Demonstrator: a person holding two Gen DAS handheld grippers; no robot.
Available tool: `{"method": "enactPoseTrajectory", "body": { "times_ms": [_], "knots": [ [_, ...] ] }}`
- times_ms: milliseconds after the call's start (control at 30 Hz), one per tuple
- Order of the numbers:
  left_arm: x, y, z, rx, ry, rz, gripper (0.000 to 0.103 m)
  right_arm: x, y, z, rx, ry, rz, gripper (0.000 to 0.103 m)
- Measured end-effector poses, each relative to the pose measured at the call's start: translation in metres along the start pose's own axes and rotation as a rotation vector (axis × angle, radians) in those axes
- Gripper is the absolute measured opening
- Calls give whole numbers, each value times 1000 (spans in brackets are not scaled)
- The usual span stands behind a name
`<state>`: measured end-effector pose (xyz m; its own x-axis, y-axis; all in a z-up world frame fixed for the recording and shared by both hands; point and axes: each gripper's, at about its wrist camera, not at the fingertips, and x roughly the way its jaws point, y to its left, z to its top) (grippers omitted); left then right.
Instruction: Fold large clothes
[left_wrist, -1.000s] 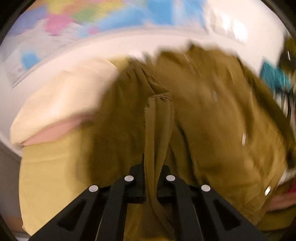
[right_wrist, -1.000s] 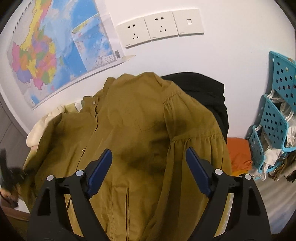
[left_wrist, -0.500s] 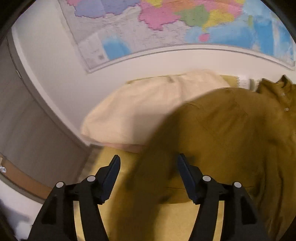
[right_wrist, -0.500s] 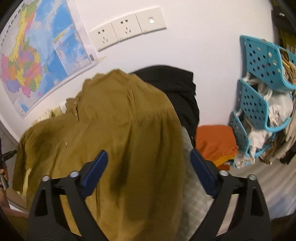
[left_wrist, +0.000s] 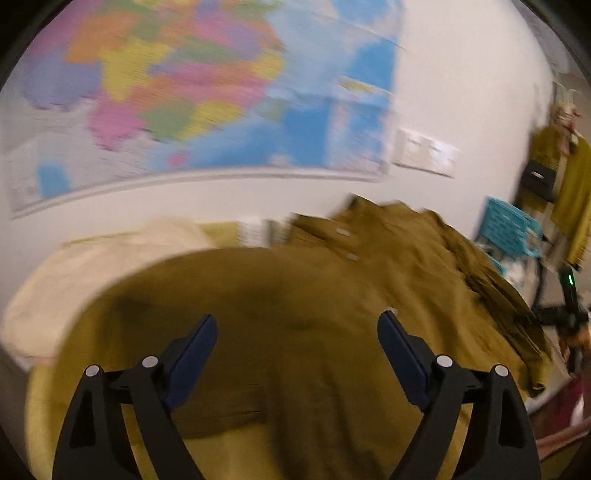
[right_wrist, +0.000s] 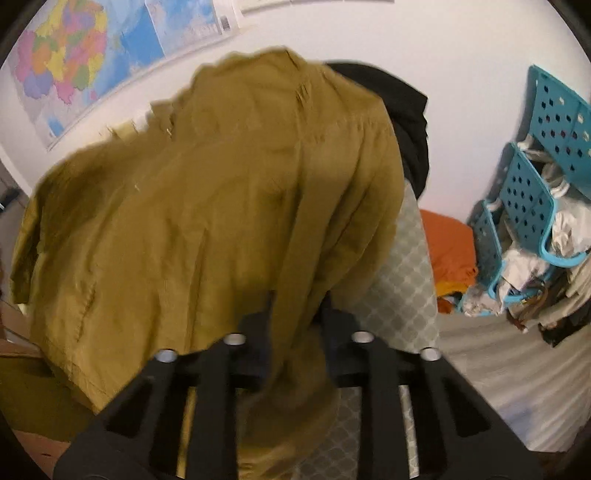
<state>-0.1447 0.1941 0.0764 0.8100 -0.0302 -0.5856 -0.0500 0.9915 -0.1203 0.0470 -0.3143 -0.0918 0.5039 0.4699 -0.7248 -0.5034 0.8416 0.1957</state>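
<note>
Olive-brown cloth fills both views: a large button-front shirt (right_wrist: 207, 206) of soft woven fabric lies spread over a surface covered partly by a grey-and-white lattice-patterned sheet (right_wrist: 399, 280) and partly by a mustard-yellow cover (left_wrist: 48, 424). The right gripper (right_wrist: 295, 314) has just been closing and its black jaws now pinch a gathered fold of the shirt near its right-hand edge — cloth bunches up between the pads and hangs down past them. The left gripper (left_wrist: 297, 343) has just been opening; its dark blue pads stand wide apart above the shirt, with nothing clamped between them, only the flat fabric lying below.

In the left wrist view, which is blurred, the shirt (left_wrist: 314, 314) shows its pale buttons towards the far edge, and a cream pillow (left_wrist: 92, 280) lies just beside it on the left. A colourful wall map (left_wrist: 192, 85) hangs behind, with white wall sockets (left_wrist: 424, 151) to its right. In the right wrist view a black garment (right_wrist: 402, 110) lies behind the shirt, an orange cloth (right_wrist: 450, 251) sits to its right, and turquoise perforated plastic baskets (right_wrist: 532, 192) stuffed with clothes stand against the wall.
</note>
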Motion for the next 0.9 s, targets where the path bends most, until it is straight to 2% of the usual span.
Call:
{"method": "enactPoseTrajectory", "body": {
  "times_ms": [200,300,333,467,533,600,700,733,800,833,900],
  "knots": [
    [31,-44,1,52,34,-261,85,-79,12,49,82,-212,244,8],
    [40,-62,7,47,32,-409,85,-98,32,72,86,-280,339,8],
    [42,-68,9,46,29,-465,85,-98,42,78,76,-287,371,8],
    [46,-90,7,63,24,-596,86,-75,75,92,80,-264,497,8],
    [52,-95,1,52,50,-650,89,-60,89,92,85,-256,552,8],
    [60,-93,-4,28,82,-668,90,-28,100,90,109,-197,586,8],
    [78,-85,-19,-40,158,-697,89,11,110,84,125,-107,563,11],
    [85,-84,-25,-57,194,-691,89,24,112,81,122,-66,544,15],
    [97,-87,-34,-58,250,-663,89,36,109,74,123,-33,468,31],
    [102,-92,-38,-54,275,-654,89,41,105,71,129,-12,429,43],
    [113,-101,-43,-53,315,-667,89,37,101,66,110,-22,400,48]
  ]
}}
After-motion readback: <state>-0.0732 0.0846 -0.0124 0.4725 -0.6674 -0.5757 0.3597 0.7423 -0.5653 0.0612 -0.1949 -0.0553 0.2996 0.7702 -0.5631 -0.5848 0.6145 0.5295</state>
